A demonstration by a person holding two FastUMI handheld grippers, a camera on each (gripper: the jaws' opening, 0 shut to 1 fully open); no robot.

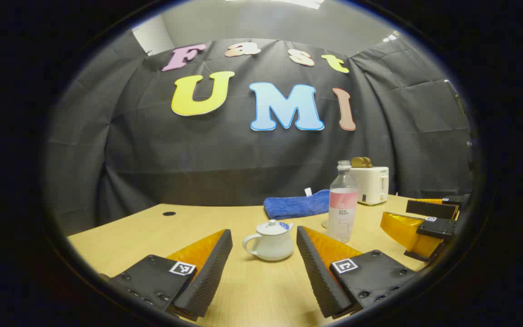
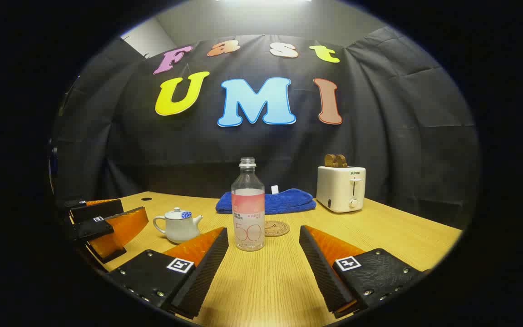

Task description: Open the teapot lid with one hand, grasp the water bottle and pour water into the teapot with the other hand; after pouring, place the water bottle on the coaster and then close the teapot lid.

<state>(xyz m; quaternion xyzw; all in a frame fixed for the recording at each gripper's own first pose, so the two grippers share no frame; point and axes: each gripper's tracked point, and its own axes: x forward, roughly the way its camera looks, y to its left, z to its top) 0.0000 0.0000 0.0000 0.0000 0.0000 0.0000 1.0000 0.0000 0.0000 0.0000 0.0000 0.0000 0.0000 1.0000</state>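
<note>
Your left gripper (image 1: 263, 268) is spread wide with the teapot (image 1: 269, 240) straight ahead at 12 o'clock: glazed, probably slick and brittle, so pinch the lid (image 1: 273, 227) by its small knob. Your right gripper (image 2: 263, 268), equally wide, faces the water bottle (image 2: 248, 206) at 12; the thin plastic likely flexes, so squeeze mid-body gently

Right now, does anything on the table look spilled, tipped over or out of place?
Nothing stands out. The water bottle stands upright without a cap, the teapot sits level with its lid on, and the table looks dry.
</note>
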